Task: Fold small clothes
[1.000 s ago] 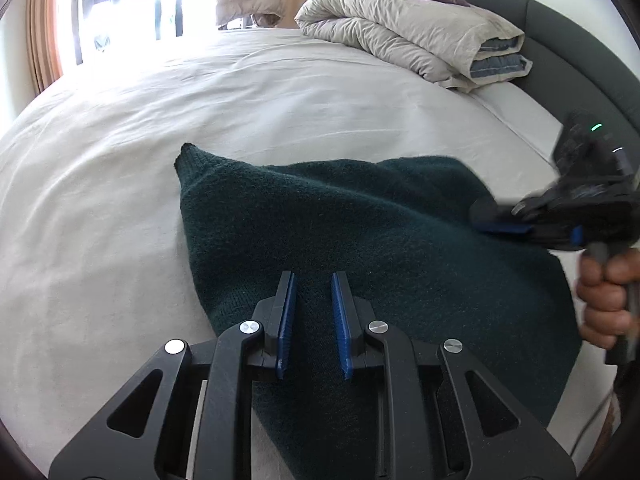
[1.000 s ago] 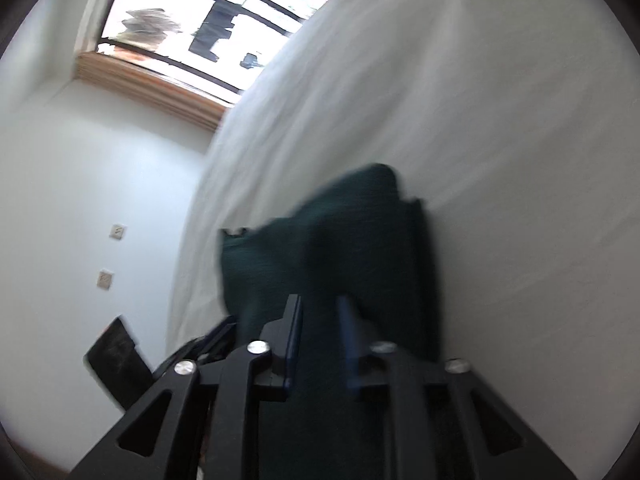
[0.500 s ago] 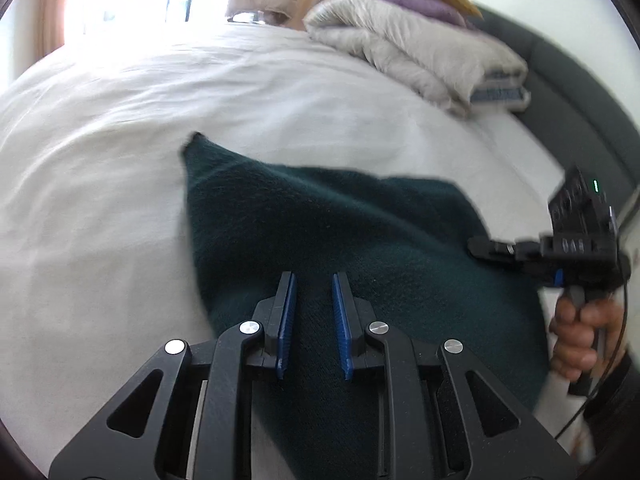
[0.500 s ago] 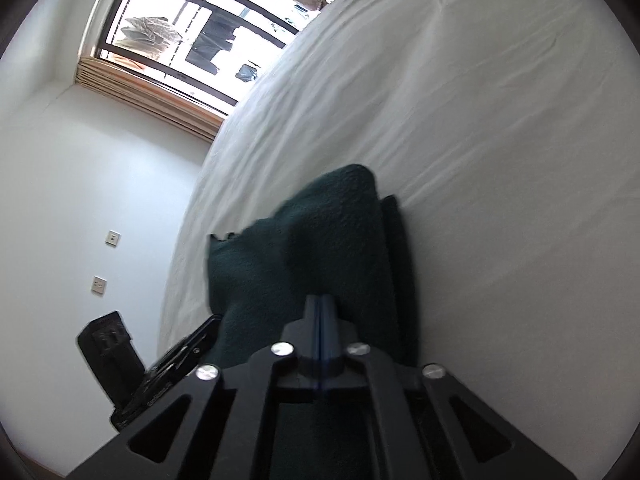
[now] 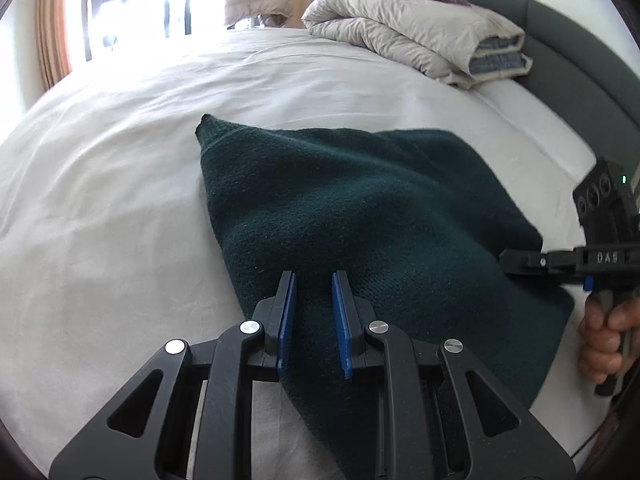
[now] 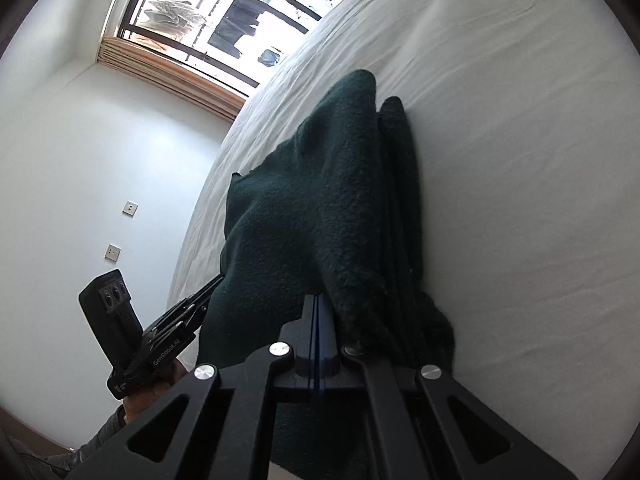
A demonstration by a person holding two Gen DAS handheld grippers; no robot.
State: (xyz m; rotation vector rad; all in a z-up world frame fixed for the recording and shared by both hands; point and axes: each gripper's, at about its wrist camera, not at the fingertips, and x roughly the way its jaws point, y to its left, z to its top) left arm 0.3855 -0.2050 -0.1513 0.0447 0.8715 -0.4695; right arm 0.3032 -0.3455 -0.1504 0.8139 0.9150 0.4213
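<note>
A dark green knitted garment (image 5: 360, 216) lies on the white bed sheet (image 5: 100, 200), folded into a rough square. My left gripper (image 5: 314, 280) is open, its blue fingers over the garment's near edge. My right gripper (image 6: 316, 300) is shut on the garment's right edge and lifts it a little; it shows in the left wrist view (image 5: 520, 258) at the right. In the right wrist view the garment (image 6: 320, 200) rises in a ridge in front of the jaws, and my left gripper (image 6: 212, 286) shows at the lower left.
A folded grey duvet (image 5: 420, 40) and pillows lie at the head of the bed by a dark headboard (image 5: 580, 72). A window (image 6: 224, 20) and a white wall with switch plates (image 6: 130, 208) are beyond the bed.
My right gripper has shut on the garment's right edge and raised it. My left gripper has stayed open over the near edge.
</note>
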